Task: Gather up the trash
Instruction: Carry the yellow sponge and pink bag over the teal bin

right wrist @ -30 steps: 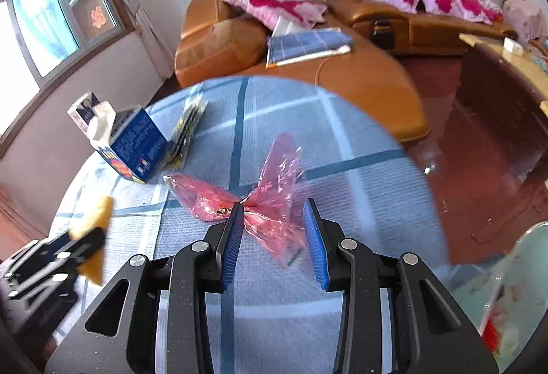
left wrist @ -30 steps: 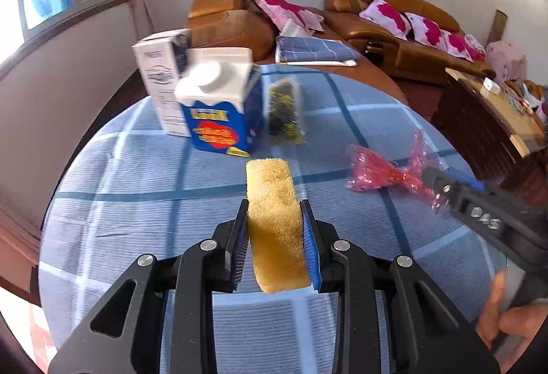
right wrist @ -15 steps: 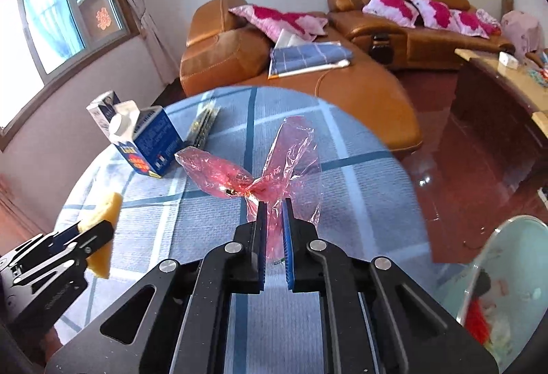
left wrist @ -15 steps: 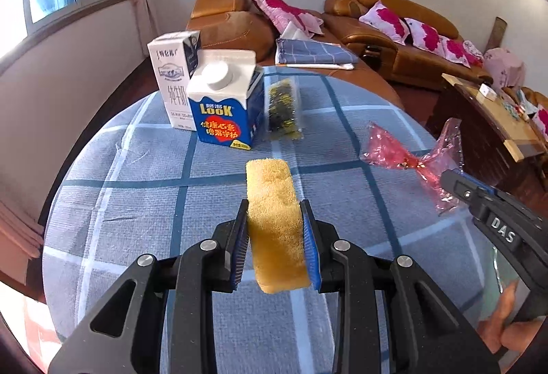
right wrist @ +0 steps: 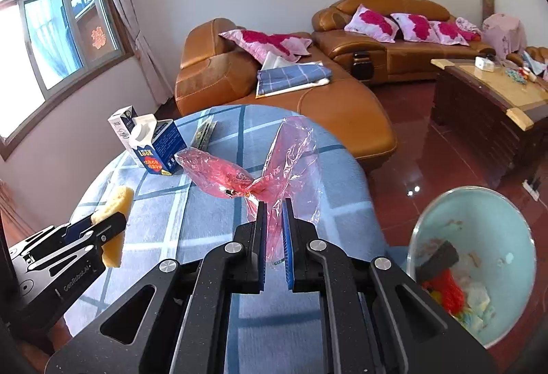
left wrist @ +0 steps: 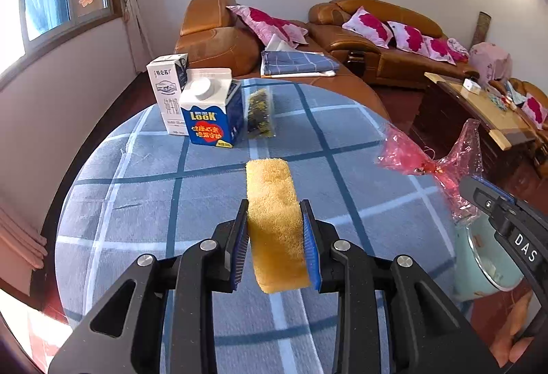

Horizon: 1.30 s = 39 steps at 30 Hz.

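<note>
Bright window daylight, fisheye-warped edges

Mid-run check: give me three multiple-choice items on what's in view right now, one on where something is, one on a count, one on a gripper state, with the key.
1. Where is the light blue trash bin?
A. on the table
B. on the floor beside the table, to the right
C. on the sofa

2. How many cartons stand on the table?
A. one
B. two
C. four

3. What is the right gripper doing?
A. shut on the pink plastic wrapper
B. open and empty
C. shut on the sponge

Key: 1 B, the bin's rim shows below the table's edge on the red floor. 2 B, a white milk carton and a blue carton stand side by side. 3 A, the wrapper is pinched between its jaws; the yellow sponge is in the left gripper.
</note>
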### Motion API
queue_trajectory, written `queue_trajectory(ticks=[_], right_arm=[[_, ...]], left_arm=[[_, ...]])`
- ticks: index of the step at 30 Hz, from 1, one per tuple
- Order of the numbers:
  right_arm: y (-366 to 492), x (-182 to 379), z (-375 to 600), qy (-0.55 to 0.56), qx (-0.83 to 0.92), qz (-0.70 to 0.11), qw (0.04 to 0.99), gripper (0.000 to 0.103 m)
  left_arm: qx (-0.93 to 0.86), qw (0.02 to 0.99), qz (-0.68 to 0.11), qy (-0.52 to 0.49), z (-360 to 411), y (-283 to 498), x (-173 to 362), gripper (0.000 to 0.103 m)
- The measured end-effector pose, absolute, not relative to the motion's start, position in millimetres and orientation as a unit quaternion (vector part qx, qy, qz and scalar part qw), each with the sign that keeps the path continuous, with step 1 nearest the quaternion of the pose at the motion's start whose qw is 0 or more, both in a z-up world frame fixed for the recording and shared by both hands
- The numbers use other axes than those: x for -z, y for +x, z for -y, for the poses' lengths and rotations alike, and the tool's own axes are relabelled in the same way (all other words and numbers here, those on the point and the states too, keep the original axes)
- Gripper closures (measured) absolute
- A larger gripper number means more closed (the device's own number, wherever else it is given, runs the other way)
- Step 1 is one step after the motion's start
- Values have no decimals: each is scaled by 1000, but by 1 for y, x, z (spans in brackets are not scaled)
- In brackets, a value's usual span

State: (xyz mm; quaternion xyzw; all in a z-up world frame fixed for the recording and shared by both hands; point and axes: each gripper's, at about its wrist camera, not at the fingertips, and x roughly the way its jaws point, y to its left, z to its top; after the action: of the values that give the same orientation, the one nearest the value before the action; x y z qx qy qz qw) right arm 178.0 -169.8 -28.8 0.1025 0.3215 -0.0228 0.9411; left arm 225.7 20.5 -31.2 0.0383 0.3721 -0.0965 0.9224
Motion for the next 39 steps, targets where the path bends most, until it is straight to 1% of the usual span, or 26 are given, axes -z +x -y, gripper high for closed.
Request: queue_trajectory(ticks=[10,22,39], right_arm=[[128,18,186,112,46,-299,947,93],[76,15,212,119,85,-285,947,93],[39,19,249,136,131,-267,945,93]], left_arm=[[129,925,-353,54,4,188,17,74],[171,921,-344,71,43,151,15,74],[209,910,-341,105,90,128,21,74]])
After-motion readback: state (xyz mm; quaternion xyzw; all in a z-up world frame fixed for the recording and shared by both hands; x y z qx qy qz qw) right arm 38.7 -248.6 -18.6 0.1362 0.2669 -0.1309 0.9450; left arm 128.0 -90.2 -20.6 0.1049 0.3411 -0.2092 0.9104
